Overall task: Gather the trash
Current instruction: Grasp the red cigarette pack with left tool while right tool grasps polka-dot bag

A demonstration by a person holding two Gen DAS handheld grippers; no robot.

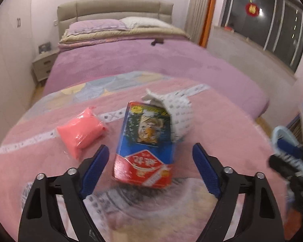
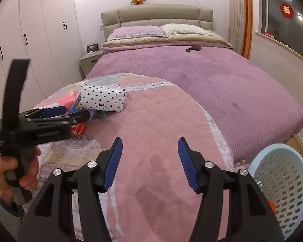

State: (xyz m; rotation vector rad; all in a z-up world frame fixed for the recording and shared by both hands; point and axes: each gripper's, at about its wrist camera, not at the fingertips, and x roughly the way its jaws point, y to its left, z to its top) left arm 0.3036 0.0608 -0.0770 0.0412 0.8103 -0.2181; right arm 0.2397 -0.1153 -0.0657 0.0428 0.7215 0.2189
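Note:
A red and blue carton with a tiger picture (image 1: 146,147) lies on the pink blanket (image 1: 40,161), between the open fingers of my left gripper (image 1: 150,151). A white paper bag with black hearts (image 1: 176,115) lies just behind it, and a pink plastic packet (image 1: 82,132) lies to its left. In the right wrist view the left gripper (image 2: 66,111) hovers over the same pile: the heart bag (image 2: 102,97), the pink packet (image 2: 67,99) and the carton (image 2: 78,130). My right gripper (image 2: 150,157) is open and empty over bare blanket.
A light blue perforated basket (image 2: 282,183) stands at the lower right beside the bed and holds something orange. A purple bedspread (image 2: 222,84) covers the bed beyond the blanket. A nightstand (image 2: 89,60) and white wardrobes (image 2: 30,30) stand at the left.

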